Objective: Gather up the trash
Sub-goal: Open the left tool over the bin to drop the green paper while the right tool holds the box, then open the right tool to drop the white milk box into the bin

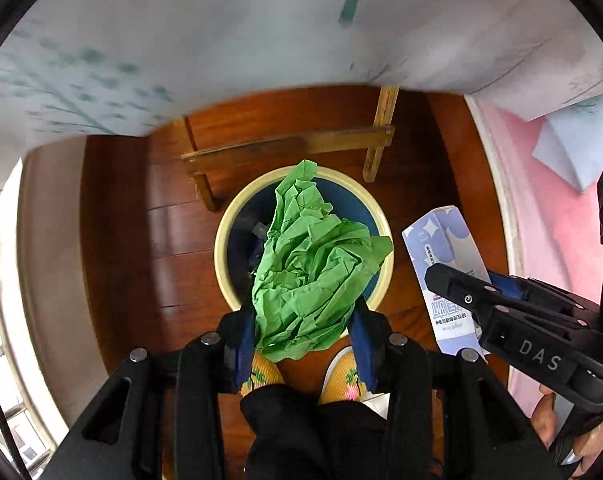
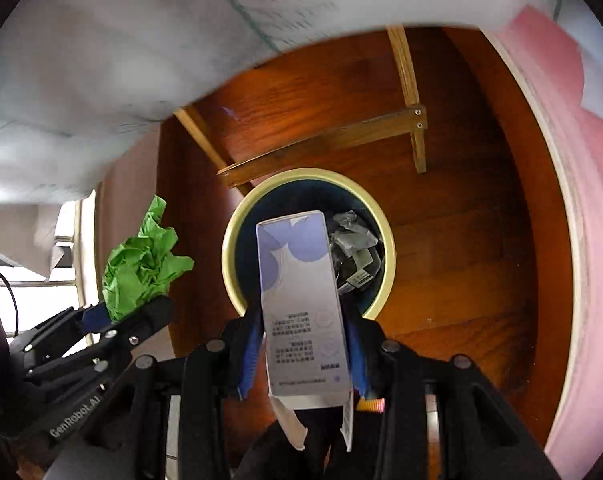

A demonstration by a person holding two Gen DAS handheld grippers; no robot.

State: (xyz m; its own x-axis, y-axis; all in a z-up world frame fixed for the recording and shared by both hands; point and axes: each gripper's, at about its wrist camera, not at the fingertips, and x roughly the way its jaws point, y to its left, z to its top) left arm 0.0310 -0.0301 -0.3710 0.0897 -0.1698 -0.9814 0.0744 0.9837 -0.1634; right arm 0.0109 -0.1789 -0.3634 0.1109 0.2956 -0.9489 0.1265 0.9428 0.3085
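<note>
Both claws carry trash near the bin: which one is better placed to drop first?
Probably the left claw. In its own view the crumpled green paper hangs over the bin mouth. The right claw also lines its carton up, but from the left view the carton looks beside the rim.

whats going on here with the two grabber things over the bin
A person is clearing trash with a handheld gripper in each hand. The left gripper is clamped on a crumpled green paper, and the right gripper is clamped on a white and purple carton whose end flaps hang open. Both are held above a round cream-rimmed trash bin on the wooden floor, which already holds some grey wrappers. Nothing has been let go yet.
</note>
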